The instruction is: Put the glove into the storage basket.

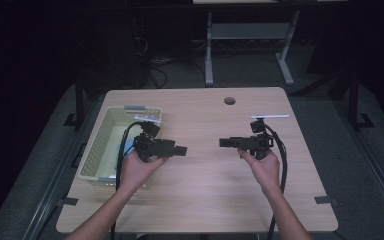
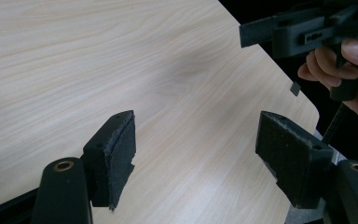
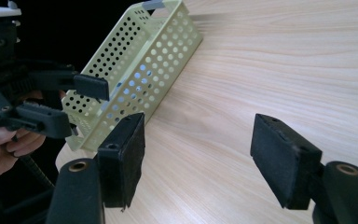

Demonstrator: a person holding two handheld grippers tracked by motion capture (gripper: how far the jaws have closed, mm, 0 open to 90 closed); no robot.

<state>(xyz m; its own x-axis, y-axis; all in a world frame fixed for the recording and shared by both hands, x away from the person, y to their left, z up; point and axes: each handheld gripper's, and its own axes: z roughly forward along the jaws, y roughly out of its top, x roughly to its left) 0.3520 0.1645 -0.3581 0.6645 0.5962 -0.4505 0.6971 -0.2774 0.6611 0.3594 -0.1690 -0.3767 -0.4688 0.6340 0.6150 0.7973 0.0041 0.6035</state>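
basket (image 1: 111, 131) near end hidden behind left hand (image 1: 139, 167) and left claw (image 1: 180, 150) in high view. blue thing (image 1: 120, 151) inside basket mostly covered, too little seen to tell what. right gripper view: basket (image 3: 135, 70) far end cut by top edge, blue patch behind holes blurred. left gripper view: right claw (image 2: 251, 33) cut by top and right edges, whether its jaws gap can't tell there. forearms cut by bottom edge in high view. room behind counter (image 1: 205, 200) too dark to make out.
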